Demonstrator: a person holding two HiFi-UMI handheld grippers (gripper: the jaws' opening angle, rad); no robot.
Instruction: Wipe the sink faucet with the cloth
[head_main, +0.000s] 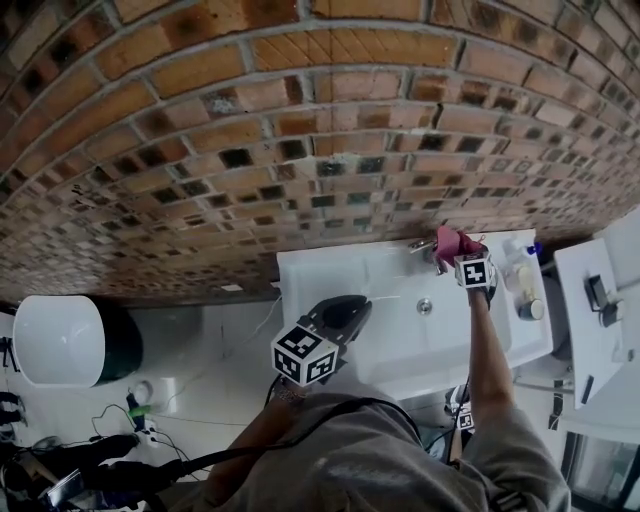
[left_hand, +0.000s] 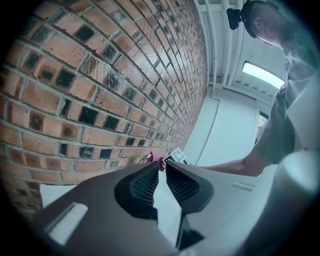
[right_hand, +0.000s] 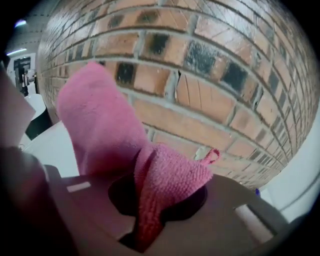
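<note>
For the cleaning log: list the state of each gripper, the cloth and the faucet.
Right gripper: shut on the cloth.
Left gripper: jaws slightly apart, nothing between them.
Cloth: bunched, held up at the faucet.
Faucet: partly covered by the cloth.

A wall of red-brown brick with dark, worn patches (head_main: 300, 120) rises directly behind the white rectangular ceramic sink (head_main: 320, 275). Left of the sink, pale floor (head_main: 215, 385) carries a round white bowl-shaped fixture with a dark side (head_main: 60, 340) and a tangle of dark cables (head_main: 70, 470). Right of the sink stands a white flat-topped cabinet (head_main: 585, 300). High above the sink, a bright oblong light panel (left_hand: 262, 75) glows against white panelling.
</note>
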